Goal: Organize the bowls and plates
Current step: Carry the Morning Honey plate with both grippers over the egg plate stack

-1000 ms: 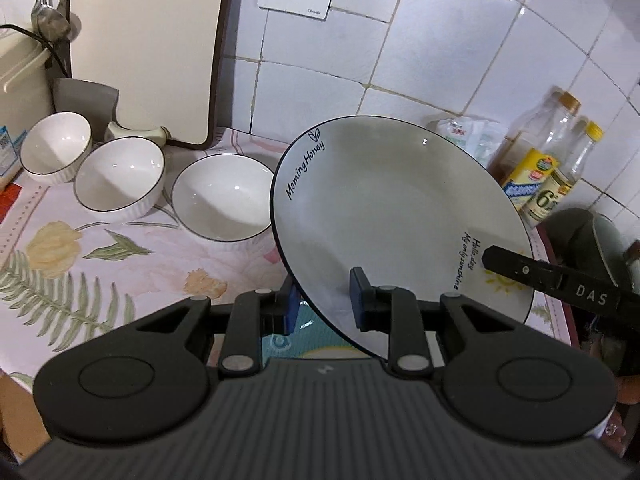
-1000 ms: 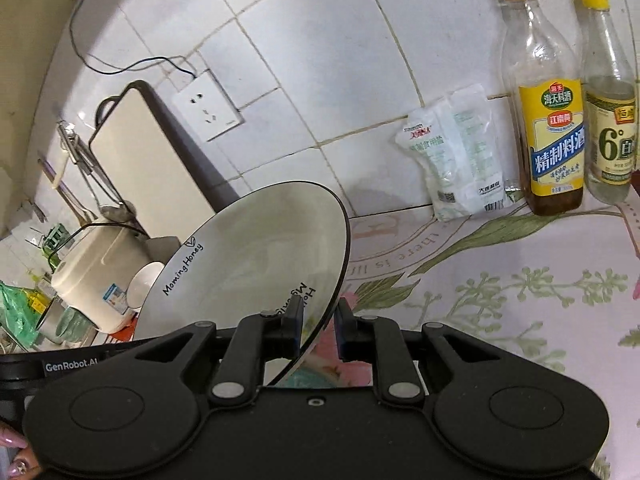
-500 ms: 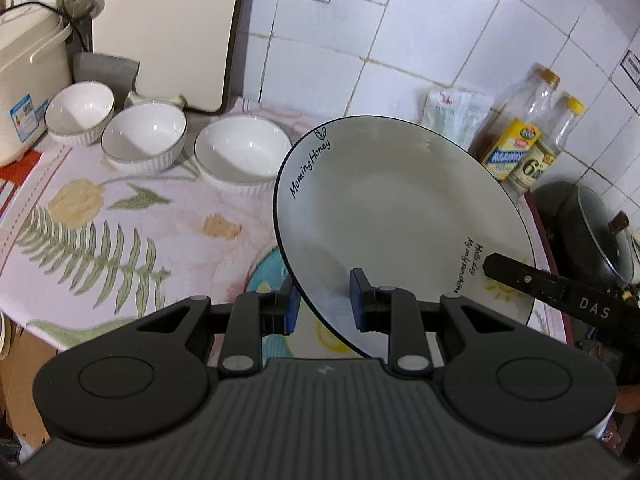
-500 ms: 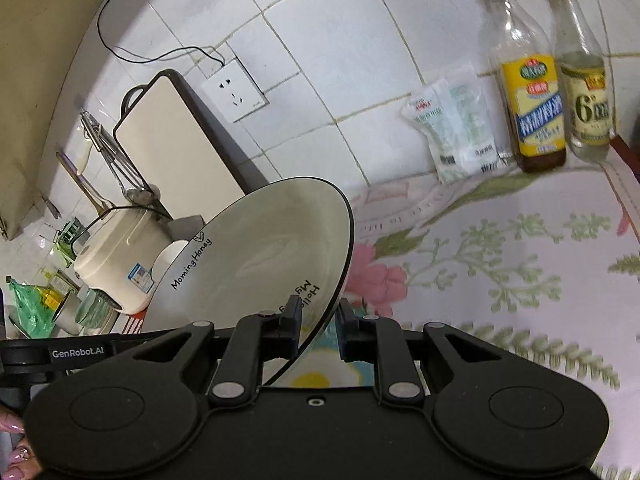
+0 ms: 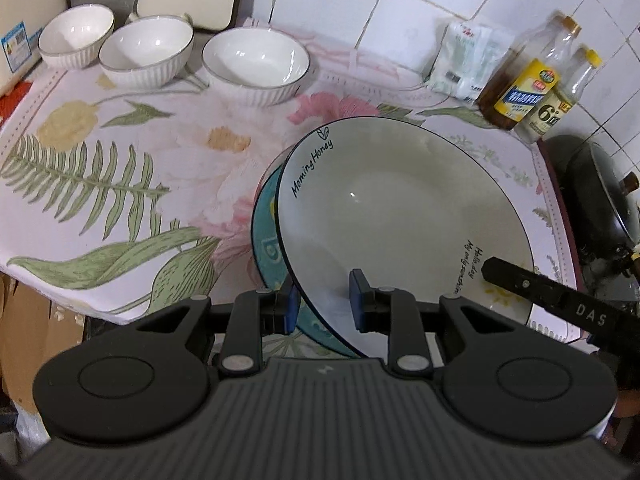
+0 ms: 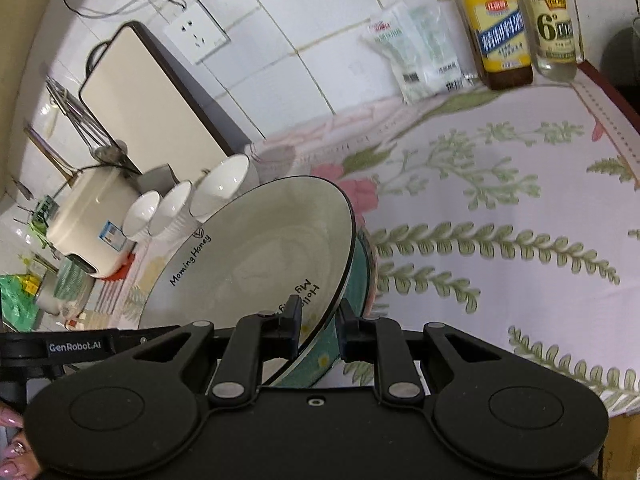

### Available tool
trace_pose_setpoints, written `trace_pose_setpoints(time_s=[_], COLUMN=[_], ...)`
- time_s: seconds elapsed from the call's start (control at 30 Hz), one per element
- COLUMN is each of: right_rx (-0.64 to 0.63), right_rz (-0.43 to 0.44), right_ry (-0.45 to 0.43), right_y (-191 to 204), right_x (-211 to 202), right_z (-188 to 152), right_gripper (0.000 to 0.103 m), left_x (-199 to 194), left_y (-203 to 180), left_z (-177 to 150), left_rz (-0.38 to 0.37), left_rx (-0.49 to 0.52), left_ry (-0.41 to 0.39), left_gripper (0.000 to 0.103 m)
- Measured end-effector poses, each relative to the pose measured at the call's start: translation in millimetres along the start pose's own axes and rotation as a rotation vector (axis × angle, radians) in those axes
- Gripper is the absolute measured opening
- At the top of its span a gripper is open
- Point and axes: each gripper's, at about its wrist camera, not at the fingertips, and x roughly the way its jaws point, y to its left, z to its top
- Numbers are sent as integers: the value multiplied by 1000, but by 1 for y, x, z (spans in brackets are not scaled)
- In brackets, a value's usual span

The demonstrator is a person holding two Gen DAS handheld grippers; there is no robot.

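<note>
You have the white plate [image 5: 400, 216] pinched at 2 spots on its rim: the left gripper [image 5: 324, 306] clamps the near edge, and the right gripper [image 6: 318, 326] clamps the edge by the printed lettering. Both pairs of fingers are pressed tight on thin rim, with nothing spare. The plate hangs tilted just above the teal plate [image 5: 266, 240], which lies on the floral cloth [image 5: 120, 184]; I cannot tell whether the 2 plates touch yet.

Watch these risks. If your hands drop at different rates, the plate twists between the grips and the glazed rim can slip out of a pad. If you set it down off-centre, it will rock on the teal plate and may slide toward the counter's front edge, which is close to you. If you let go while it is tilted, the high side falls and can chip either plate. The 3 bowls [image 5: 256, 66] sit well apart by the wall, so they are safe; the pan [image 5: 600, 196] at your right is nearer.
</note>
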Motion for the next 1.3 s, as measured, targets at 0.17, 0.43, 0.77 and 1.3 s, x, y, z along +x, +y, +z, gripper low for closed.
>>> trace_pose_setpoints(time_s=[0.17, 0.43, 0.77, 1.3], right_rx=[9, -11, -42, -173], right_rz=[-5, -67, -140, -234], right_ry=[28, 91, 128, 99], right_y=[1, 10, 18, 37], right_x=[6, 13, 26, 43], right_z=[-6, -7, -6, 13], right_gripper=[22, 23, 22, 26], left_x=[5, 16, 27, 37], left_y=[7, 15, 21, 21], left_z=[-2, -3, -2, 16], left_rz=[4, 7, 18, 29], left_rx=[-11, -48, -69, -91], left_ry=[27, 75, 109, 102], left_gripper=[23, 23, 23, 24])
